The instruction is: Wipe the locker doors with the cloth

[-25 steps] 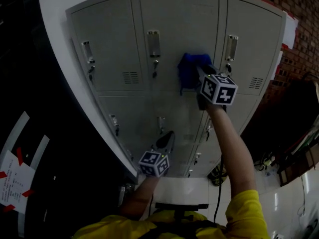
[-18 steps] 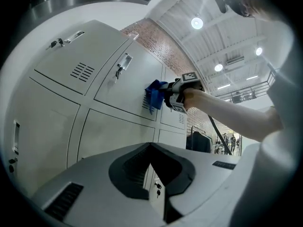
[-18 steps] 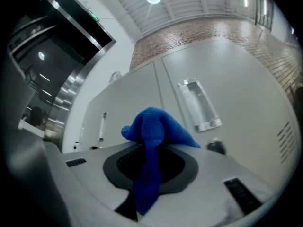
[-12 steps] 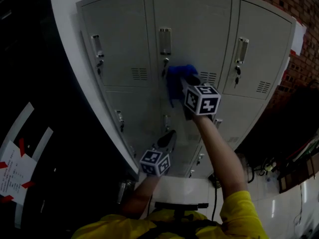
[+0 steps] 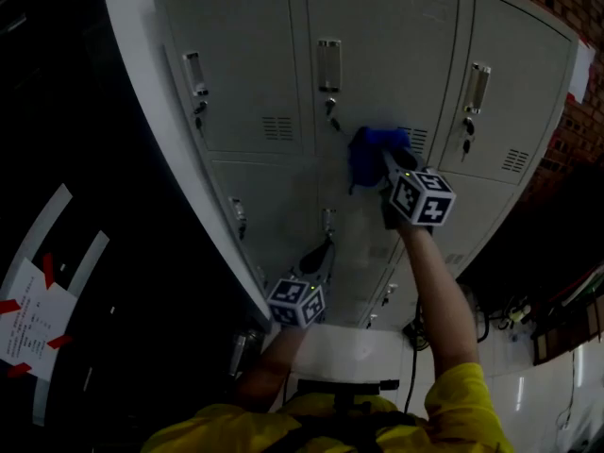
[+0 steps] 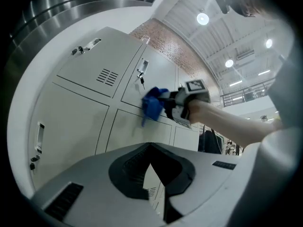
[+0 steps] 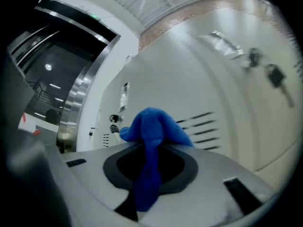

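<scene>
A blue cloth [image 5: 370, 154] is pressed against the middle upper locker door [image 5: 377, 55], just below its handle and beside the vent slots. My right gripper [image 5: 385, 159] is shut on the blue cloth [image 7: 150, 141], which bunches out over its jaws and hangs down between them. The left gripper view shows the same cloth [image 6: 152, 106] against the grey doors. My left gripper [image 5: 319, 258] hangs lower, near the bottom row of lockers, shut with nothing in it; its jaws meet in a narrow V.
Grey lockers [image 5: 245, 83] stand in a block of three columns, each door with a handle, key and vent. A dark area with a white paper [image 5: 28, 328] lies to the left. A brick wall [image 5: 576, 8] rises at the right.
The right gripper and cloth swept left across the middle door, then back right and slightly lower. The left gripper stayed about where it was.
</scene>
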`<state>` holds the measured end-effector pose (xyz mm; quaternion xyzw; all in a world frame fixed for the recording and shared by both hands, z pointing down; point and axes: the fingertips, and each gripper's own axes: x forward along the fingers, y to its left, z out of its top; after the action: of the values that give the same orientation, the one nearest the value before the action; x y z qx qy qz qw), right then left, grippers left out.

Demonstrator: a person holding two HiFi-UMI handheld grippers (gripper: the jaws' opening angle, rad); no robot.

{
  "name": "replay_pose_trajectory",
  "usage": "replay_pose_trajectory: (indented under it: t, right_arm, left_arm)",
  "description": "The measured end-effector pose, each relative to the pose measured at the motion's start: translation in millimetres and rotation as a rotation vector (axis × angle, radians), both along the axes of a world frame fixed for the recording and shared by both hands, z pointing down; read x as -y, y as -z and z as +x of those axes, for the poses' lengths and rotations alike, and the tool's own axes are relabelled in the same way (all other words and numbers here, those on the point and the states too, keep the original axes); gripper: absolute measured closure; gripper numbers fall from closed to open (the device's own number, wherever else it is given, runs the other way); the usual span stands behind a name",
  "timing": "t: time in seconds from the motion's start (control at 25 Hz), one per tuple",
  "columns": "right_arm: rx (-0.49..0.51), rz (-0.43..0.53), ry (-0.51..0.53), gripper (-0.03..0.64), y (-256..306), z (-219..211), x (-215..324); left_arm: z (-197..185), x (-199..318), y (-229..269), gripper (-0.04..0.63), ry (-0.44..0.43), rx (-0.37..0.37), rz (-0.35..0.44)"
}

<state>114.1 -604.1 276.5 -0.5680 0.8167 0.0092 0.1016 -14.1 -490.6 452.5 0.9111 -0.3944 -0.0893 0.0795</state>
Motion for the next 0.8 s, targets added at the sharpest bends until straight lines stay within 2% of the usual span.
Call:
replay_pose_trajectory:
  t: [0.12,0.24,0.32,0.4,0.48,0.56,0.6,0.68,0.8]
  right_arm:
    - [0.039,0.004,-0.153,0.548,-16.3,90.0,-23.1]
    - [0.035,-0.011,-0.185,0.548,-18.4,109.8,-25.9]
    - [0.033,-0.008,-0.168,0.547,-15.0,100.1,-28.6]
    - [0.028,0.032,-0.105,0.547,-12.3,75.4,-49.1]
    - [-0.022,0.091,-0.067,0.546,-23.3,44.4,-91.1]
    - [-0.076,0.136,-0.070,0.546,-58.8,19.5,-141.0]
    - [-0.080,0.128,-0.066,0.545,-85.4,9.1,-163.1]
    - [-0.049,0.044,-0.061,0.543,-141.3,-4.6,-193.1]
    - [-0.024,-0.037,-0.107,0.543,-183.7,1.6,-203.8]
  left_arm:
    - [4.6,-0.2,-2.0,0.603,-0.021,0.004,0.000]
    - [10.6,-3.0,-4.2,0.603,-0.032,0.034,0.000]
    - [10.1,-5.6,-0.2,0.603,-0.026,0.044,0.008]
    - [5.5,-9.6,6.0,0.603,-0.025,0.043,0.026]
    - [-4.1,-14.1,12.0,0.603,-0.014,0.044,0.043]
    - [-18.2,-20.3,15.0,0.603,0.005,0.048,0.053]
    - [-25.9,-24.7,14.6,0.603,0.015,0.049,0.055]
    - [-39.5,-32.4,5.4,0.603,0.033,0.055,0.042]
    - [-48.9,-36.3,-22.3,0.603,0.043,0.065,-0.019]
